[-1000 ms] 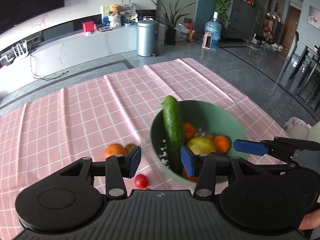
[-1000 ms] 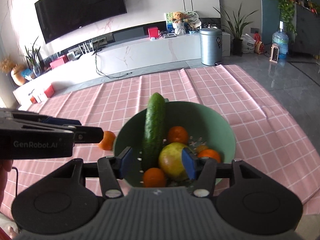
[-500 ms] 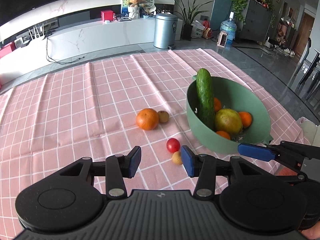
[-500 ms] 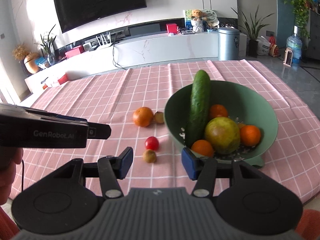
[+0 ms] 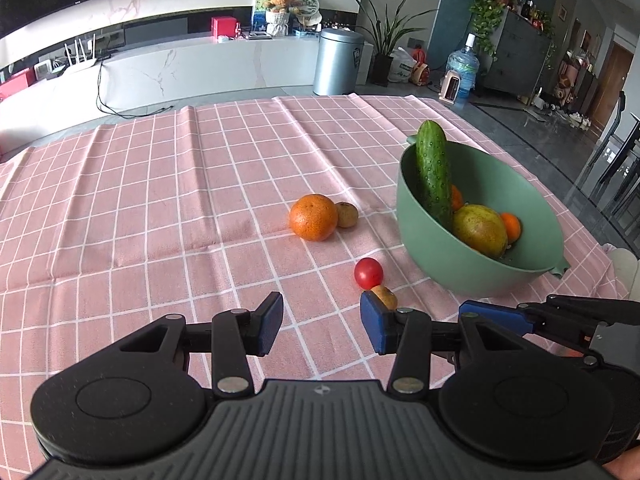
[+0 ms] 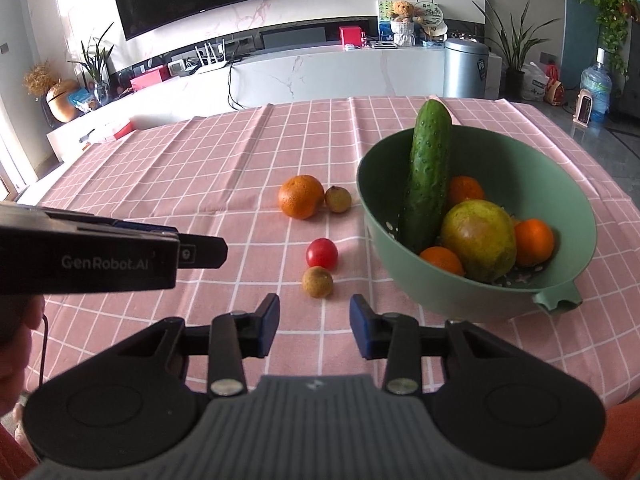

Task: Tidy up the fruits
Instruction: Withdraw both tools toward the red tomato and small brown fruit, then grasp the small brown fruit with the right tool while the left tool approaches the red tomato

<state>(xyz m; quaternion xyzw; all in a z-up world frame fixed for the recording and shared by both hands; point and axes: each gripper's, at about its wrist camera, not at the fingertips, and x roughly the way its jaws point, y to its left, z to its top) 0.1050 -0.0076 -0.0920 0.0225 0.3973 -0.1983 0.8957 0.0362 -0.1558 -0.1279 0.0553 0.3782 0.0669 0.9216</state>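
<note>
The green bowl point(image 6: 472, 296) is sitting on the desk point(image 6: 200, 168), already holding a cucumber point(image 6: 428, 184). Left of the bowl, an orange point(image 6: 301, 196), tomato point(image 6: 321, 253) and two small brown fruits are lying loose, probably awaiting collection. Both grippers' jaws are hovering released, empty.

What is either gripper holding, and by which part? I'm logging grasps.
Nothing. The left gripper and right gripper are both open and empty, apart from the fruit on the tablecloth.

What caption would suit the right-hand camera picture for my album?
Open right gripper hovers before a small brown round fruit and red tomato, beside a green plastic bowl holding a cucumber.
</note>
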